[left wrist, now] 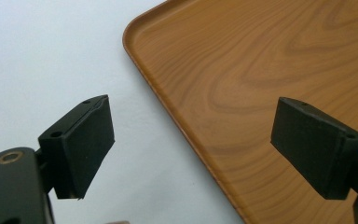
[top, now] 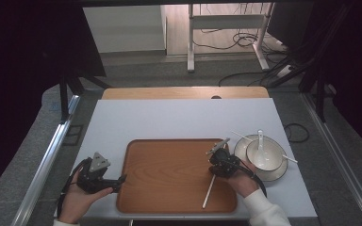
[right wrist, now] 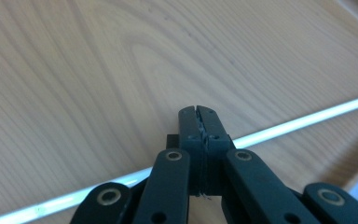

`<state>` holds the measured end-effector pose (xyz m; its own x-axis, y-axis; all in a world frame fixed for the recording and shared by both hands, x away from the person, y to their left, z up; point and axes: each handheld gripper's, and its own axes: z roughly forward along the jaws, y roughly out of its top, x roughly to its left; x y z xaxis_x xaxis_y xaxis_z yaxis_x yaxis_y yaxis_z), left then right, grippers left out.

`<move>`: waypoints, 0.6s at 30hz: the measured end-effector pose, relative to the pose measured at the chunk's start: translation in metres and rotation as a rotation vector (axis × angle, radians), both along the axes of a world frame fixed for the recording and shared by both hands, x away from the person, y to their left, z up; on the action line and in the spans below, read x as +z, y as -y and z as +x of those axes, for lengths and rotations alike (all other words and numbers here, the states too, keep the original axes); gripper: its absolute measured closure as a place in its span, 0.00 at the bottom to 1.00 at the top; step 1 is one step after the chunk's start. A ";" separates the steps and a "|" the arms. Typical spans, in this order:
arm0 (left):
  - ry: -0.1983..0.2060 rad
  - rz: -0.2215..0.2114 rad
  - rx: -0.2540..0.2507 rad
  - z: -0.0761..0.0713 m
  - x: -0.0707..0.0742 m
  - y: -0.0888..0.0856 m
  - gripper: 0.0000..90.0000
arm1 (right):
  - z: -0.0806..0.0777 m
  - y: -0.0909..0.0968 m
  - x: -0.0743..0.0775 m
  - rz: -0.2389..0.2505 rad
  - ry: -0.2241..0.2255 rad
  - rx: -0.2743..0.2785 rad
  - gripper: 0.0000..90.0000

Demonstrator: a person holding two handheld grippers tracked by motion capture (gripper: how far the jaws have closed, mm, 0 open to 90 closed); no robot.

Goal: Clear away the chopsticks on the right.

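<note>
**Chopstick held over the wooden tray**

From the high view, a person's right claw (top: 215, 162) hangs over the right part of a wooden tray (top: 169, 197) on a white table (top: 179, 117), its jaws pinched together on a white chopstick (top: 209, 191) that slants down toward the tray's near edge. Just right of the tray stands a pale bowl (top: 259, 153) on a plate (top: 275, 173), with a white spoon (top: 260, 137) resting in the bowl and a second chopstick (top: 290, 159) lying across the dishes. The left claw (top: 121, 179) sits at the tray's left edge, jaws wide.

In the left claw's own view, the left claw (left wrist: 191, 144) is spread wide with nothing between its pads; the tray's rounded corner (left wrist: 135, 32) and rim run between them, one pad over the table (left wrist: 37, 56), the other over the wood.

In the right claw's own view, the right claw (right wrist: 199, 122) is pressed narrow, and the chopstick (right wrist: 307, 120) runs crosswise behind the jaws above the tray's wood grain (right wrist: 98, 70).
</note>
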<state>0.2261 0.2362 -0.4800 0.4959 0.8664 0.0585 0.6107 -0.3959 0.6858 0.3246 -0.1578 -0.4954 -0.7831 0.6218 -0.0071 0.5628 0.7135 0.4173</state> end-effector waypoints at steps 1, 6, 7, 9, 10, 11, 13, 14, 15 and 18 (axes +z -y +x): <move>0.001 -0.001 0.001 0.000 0.000 0.000 0.14 | 0.000 0.002 0.000 -0.001 -0.003 -0.002 1.00; 0.001 0.001 0.000 0.000 0.000 0.000 0.14 | 0.000 0.006 0.000 0.003 -0.013 -0.007 1.00; 0.001 0.000 0.000 0.000 0.000 0.000 0.14 | 0.000 0.006 0.000 0.004 -0.015 -0.008 1.00; 0.004 -0.006 0.004 0.000 0.000 0.000 0.14 | 0.000 0.007 0.000 0.001 -0.017 -0.007 1.00; 0.004 -0.006 0.004 0.000 0.000 0.000 0.14 | 0.000 0.007 0.000 0.002 -0.019 -0.007 1.00; 0.002 -0.001 0.002 0.000 0.000 -0.001 0.14 | 0.000 0.008 0.000 0.001 -0.022 -0.010 1.00; 0.003 -0.002 0.003 0.000 0.000 -0.001 0.14 | 0.000 0.010 0.000 -0.002 -0.025 -0.013 1.00; 0.003 -0.001 0.004 0.000 0.000 -0.001 0.14 | 0.000 0.011 0.000 -0.007 -0.022 -0.015 1.00; 0.003 -0.001 0.004 0.000 0.000 -0.002 0.14 | 0.000 0.012 0.001 -0.006 -0.023 -0.018 1.00; 0.003 -0.001 0.005 0.000 0.000 -0.002 0.14 | 0.000 0.015 0.001 -0.009 -0.019 -0.024 1.00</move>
<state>0.2257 0.2381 -0.4796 0.4914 0.8690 0.0586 0.6109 -0.3918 0.6879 0.3243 -0.1732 -0.4942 -0.7681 0.6403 0.0024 0.5875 0.7033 0.4002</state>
